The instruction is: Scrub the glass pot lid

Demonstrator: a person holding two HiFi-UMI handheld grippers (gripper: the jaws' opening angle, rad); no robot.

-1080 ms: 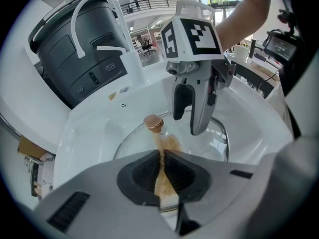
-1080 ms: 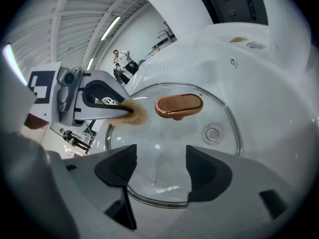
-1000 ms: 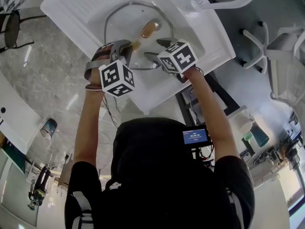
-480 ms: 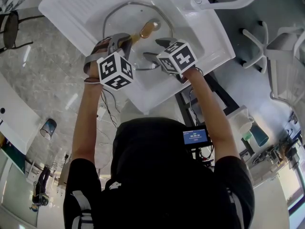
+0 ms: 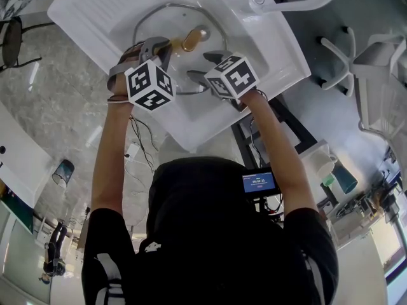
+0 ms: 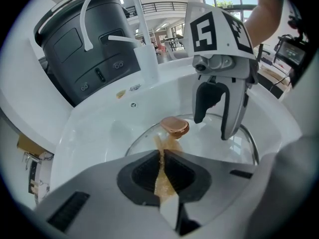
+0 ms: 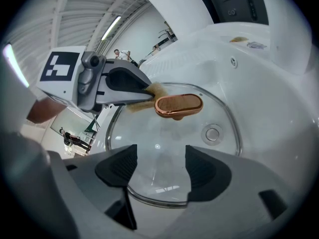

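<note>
A glass pot lid with a copper knob lies in the white sink. My left gripper is shut on a tan scrub pad, whose tip rests on the glass right beside the knob. My right gripper hovers open over the lid's near rim, with nothing between its fingers.
A white faucet arches over the sink's far side, with a dark grey appliance behind it. The drain shows through the glass. A ribbed draining board adjoins the basin.
My left gripper has slid with the scrub pad across the glass toward the knob. The right gripper has stayed over the near rim, still open.
</note>
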